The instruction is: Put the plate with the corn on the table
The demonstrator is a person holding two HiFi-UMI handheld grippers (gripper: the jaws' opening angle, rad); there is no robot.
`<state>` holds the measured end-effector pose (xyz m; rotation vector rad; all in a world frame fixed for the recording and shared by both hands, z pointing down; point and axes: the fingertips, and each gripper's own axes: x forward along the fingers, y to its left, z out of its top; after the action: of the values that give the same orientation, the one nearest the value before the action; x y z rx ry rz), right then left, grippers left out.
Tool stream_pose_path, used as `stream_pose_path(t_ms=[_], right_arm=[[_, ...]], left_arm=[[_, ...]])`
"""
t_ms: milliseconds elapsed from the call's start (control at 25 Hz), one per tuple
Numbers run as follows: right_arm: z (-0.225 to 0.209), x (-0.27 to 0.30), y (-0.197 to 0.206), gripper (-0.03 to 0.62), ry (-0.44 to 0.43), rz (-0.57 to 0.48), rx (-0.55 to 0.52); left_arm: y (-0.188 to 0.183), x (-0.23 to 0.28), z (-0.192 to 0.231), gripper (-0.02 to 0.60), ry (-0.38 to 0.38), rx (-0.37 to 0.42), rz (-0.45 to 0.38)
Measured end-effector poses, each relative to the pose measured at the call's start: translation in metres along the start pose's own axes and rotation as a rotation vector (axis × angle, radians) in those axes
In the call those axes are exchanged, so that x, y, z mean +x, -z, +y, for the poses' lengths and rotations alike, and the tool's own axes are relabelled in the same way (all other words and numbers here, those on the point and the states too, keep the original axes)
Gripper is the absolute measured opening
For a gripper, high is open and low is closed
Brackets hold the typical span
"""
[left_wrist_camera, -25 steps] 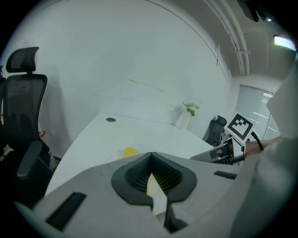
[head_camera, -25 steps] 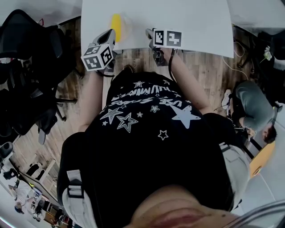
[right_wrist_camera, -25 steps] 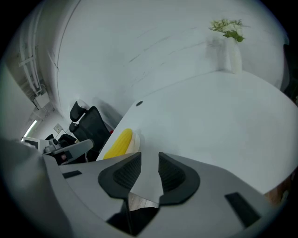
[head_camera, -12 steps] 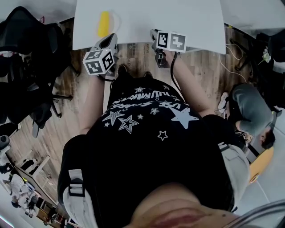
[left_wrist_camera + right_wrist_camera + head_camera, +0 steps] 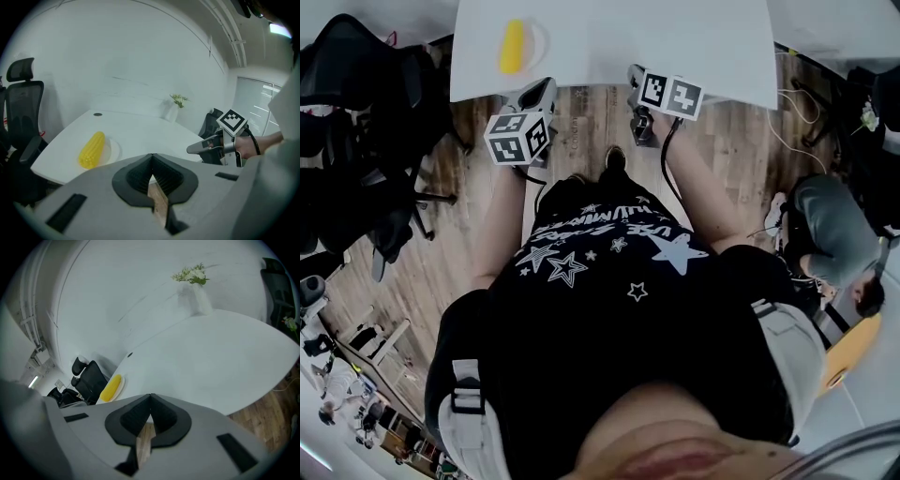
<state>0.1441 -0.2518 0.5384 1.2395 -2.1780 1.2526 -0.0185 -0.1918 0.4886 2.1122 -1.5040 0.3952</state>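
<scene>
**Plate and corn set down on the surface; both grippers clear and closed**

Materials and shapes. A ribbed yellow corn cob (image 5: pixel 512 47) lies lengthwise on a shallow round white plate (image 5: pixel 538 41). The plate's glossy rim barely stands out from the smooth, matte white surface (image 5: pixel 675 37) beneath it. The plate sits flat near the surface's near left corner, close to the edge. The left gripper view shows the kernels in even rows and the cob covering the plate's left half. A small white vase holding green sprigs (image 5: pixel 199 291) stands at the far side of the surface. Brown wood-plank floor (image 5: pixel 581 131) runs beneath the surface's edge, and a black mesh office chair (image 5: pixel 356 75) stands to the left.

Grippers. The left gripper (image 5: pixel 547 87), grey plastic with black ribbed pads, has its jaws together with nothing between them. The right gripper (image 5: pixel 635 71) is the same build. Its jaws have just been closing and now meet at the tips, also with nothing between them. Both are held over the floor, just short of the surface's edge and apart from the plate.

Change from one second ago. Both grippers then reached over the surface's edge, the left one just beside the plate. Both have since drawn back off the surface. The plate and cob remain on the surface.
</scene>
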Motion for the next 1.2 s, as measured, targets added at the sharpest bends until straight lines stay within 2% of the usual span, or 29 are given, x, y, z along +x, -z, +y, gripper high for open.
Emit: stream_pose_path(t_ms=[320,720,1200], right_arm=[[-0.003,-0.016,0.02,0.007,0.055,-0.017,-0.008],[0.059,-0.06,0.075,0.006,0.059,-0.075,-0.041],[0.103,-0.134,0.15,0.006,0.064,-0.105,-0.099]], left_arm=[[0.018,-0.02,0.001,0.005,0.013,-0.037,-0.015],[0.045,-0.107,0.002,0.005,0.035,-0.023,-0.063],[0.085,-0.207,-0.031,0.005,0.055,-0.001,-0.114]])
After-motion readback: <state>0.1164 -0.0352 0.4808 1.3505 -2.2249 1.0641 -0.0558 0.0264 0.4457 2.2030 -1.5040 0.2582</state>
